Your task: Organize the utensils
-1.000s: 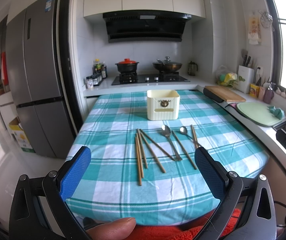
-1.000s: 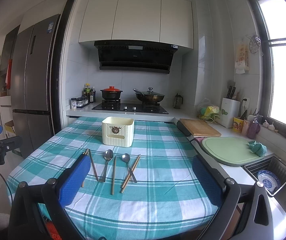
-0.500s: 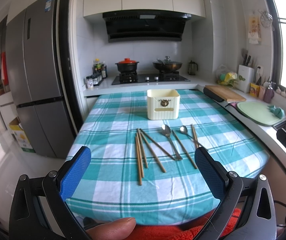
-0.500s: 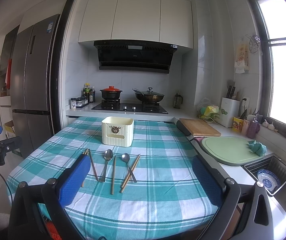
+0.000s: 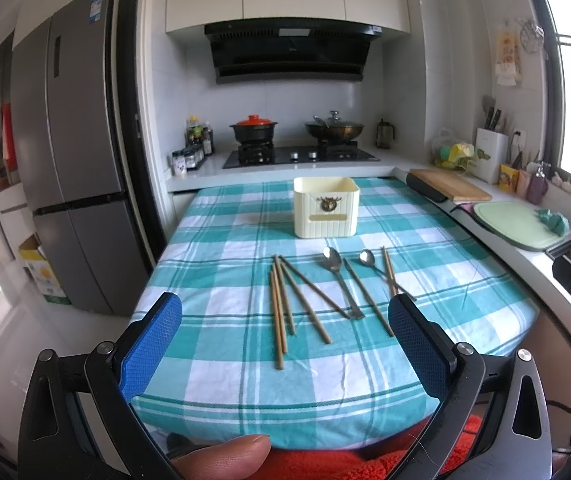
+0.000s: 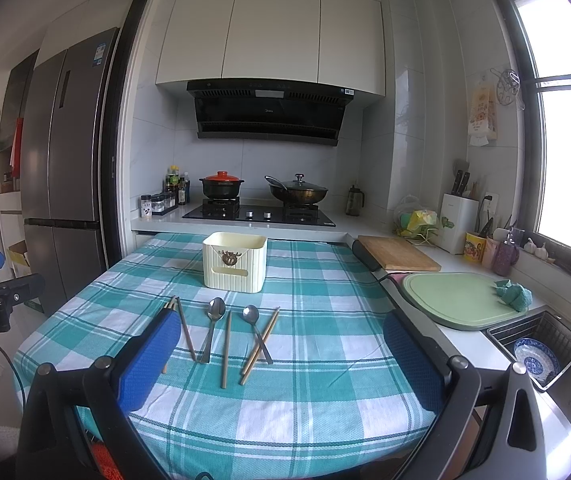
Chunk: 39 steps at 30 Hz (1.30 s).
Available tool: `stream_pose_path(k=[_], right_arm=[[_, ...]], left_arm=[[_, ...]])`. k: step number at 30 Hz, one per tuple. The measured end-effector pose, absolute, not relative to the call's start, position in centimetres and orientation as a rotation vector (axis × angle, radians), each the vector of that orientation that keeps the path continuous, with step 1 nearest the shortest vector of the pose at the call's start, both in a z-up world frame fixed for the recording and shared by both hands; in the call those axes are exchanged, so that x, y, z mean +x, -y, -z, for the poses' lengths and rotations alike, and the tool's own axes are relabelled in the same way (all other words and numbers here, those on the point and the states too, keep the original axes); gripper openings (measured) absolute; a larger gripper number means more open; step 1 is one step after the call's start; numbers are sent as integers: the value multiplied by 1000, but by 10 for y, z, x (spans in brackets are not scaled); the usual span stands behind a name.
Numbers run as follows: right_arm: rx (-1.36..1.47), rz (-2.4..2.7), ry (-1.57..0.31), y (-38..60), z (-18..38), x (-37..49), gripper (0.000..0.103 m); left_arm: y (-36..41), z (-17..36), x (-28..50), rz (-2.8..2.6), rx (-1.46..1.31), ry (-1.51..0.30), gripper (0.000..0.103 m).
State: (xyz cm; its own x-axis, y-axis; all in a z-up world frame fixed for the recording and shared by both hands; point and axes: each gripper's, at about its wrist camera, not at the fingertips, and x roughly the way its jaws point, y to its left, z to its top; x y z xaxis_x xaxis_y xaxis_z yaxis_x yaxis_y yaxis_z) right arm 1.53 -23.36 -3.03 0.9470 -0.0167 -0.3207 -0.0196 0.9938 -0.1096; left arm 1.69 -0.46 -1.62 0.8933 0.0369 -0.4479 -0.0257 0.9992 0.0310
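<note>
Several wooden chopsticks [image 5: 281,308] [image 6: 226,348] and two metal spoons [image 5: 331,259] [image 6: 215,310] lie loose on a teal checked tablecloth [image 5: 225,272] [image 6: 309,360]. Behind them stands a cream utensil holder [image 5: 325,208] [image 6: 234,262], upright, its inside hidden. My left gripper [image 5: 285,344] hangs open above the table's near edge, short of the chopsticks, with nothing between its blue pads. My right gripper [image 6: 281,364] is open too, near the front right of the table, holding nothing.
Beyond the table is a stove [image 6: 259,214] with a red-lidded pot [image 6: 221,186] and a wok [image 6: 297,194]. A cutting board [image 6: 397,254], green mat [image 6: 457,296] and sink basket with a bowl [image 6: 533,356] line the right counter. A fridge [image 5: 73,184] stands left.
</note>
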Motion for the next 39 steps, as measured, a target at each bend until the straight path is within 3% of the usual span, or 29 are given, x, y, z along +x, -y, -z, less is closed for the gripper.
stream_pose_path(k=[39], right_arm=[[-90,13,-354,244,32,23,103]], left_arm=[[5,15,27,-33,38,-493,103]])
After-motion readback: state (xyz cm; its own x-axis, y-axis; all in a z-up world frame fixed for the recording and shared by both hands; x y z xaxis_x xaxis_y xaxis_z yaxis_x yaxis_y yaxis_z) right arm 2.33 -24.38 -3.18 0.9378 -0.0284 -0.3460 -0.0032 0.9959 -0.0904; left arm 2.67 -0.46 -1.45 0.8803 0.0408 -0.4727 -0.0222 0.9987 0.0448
